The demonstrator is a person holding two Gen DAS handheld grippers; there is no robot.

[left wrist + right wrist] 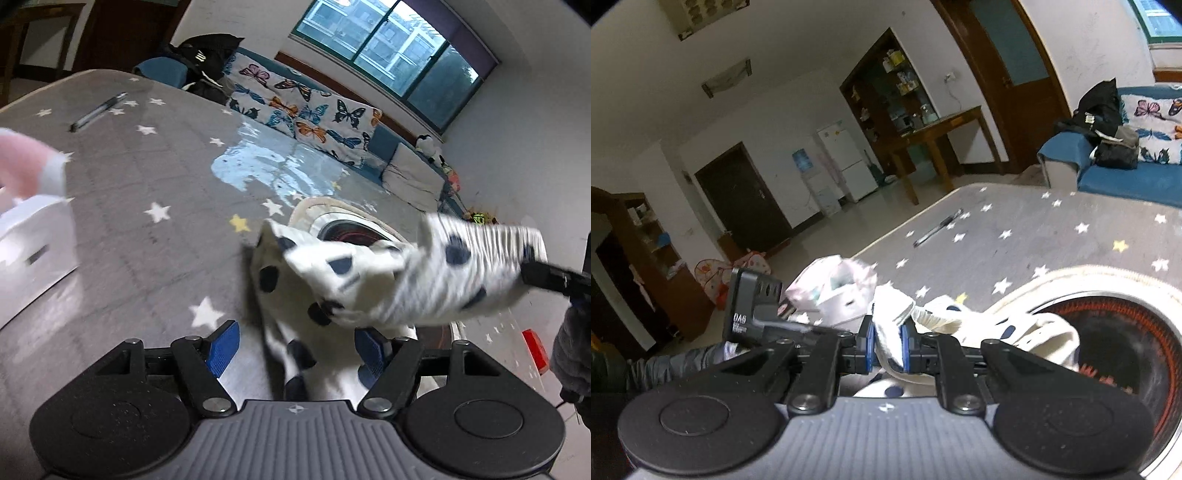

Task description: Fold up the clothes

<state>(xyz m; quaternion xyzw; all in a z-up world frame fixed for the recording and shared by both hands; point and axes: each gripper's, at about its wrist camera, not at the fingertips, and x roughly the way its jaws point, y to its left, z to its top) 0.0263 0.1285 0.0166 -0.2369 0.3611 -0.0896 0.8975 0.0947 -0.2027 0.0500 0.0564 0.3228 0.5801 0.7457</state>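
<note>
A small white garment (369, 280) with dark blue dots and a ribbed hem is lifted above the grey star-patterned tablecloth (147, 177). My right gripper (887, 345) is shut on a fold of the garment (1027, 328). In the left wrist view the right gripper (533, 273) comes in from the right edge and holds the ribbed end up. My left gripper (298, 349) is open, its blue pads wide apart. The lower part of the garment hangs between them without being pinched. The cloth is blurred by motion.
A round appliance with a cream rim (1108, 284) and a dark red centre lies under the garment. A white box (33, 243) with pink cloth stands at the left, a pen (98, 112) lies far back, and a red object (535, 350) lies at the right. A butterfly-covered sofa (306, 110) is behind the table.
</note>
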